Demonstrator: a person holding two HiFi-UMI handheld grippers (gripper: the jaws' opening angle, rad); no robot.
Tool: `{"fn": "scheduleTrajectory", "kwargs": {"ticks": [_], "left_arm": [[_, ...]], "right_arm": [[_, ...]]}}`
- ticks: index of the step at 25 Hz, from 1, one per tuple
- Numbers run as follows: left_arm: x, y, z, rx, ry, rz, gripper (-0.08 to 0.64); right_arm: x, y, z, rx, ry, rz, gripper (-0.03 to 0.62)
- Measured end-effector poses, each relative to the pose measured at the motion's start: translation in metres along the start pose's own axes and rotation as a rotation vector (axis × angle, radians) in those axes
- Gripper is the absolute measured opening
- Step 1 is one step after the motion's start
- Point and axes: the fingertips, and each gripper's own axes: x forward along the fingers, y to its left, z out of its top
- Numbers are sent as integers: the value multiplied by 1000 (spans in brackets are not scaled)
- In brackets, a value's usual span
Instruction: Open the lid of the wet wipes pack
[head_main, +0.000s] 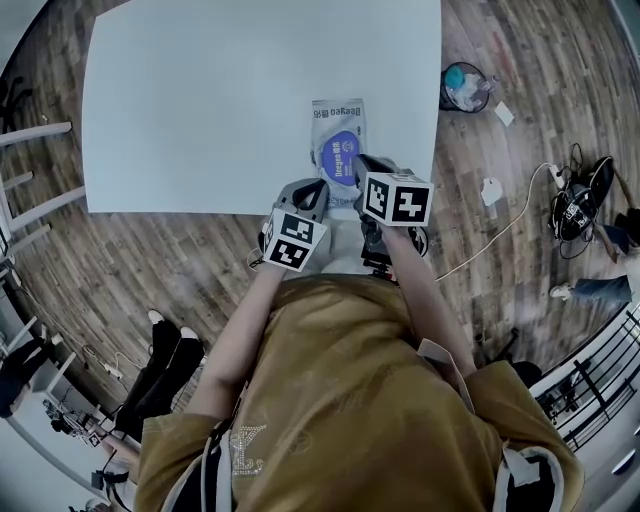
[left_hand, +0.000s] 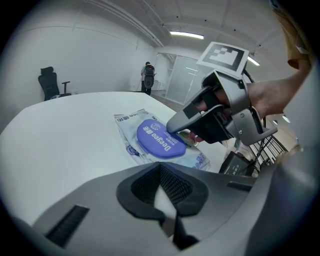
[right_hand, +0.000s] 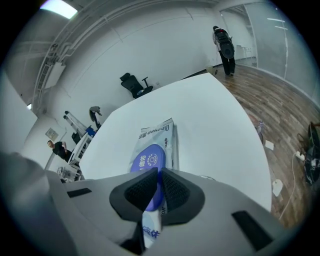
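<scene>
Wipes pack (head_main: 337, 116), at table's (head_main: 200, 100) near edge: lid (right_hand: 148, 159) clamped at its near rim by right gripper (right_hand: 158, 175), left gripper (left_hand: 160, 172) closed, empty; lid best lifted slowly, pack pinned.

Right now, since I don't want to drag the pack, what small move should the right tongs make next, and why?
Probably tilt the right tongs slightly upward: they appear closed on the near edge of the blue lid, which lies flat, and the left tongs aren't holding the pack down.
</scene>
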Motion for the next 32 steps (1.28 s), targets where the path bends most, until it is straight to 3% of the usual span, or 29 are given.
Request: {"fn": "scheduleTrajectory", "kwargs": {"ticks": [11,32], "left_arm": [[-8,-2,1,42,18,4,2],[3,-4,-2,68,57,-9,2]], "right_arm": [[-18,19,4,-50,-1,24,18],[-28,31,6,-44,8,82,8]]}}
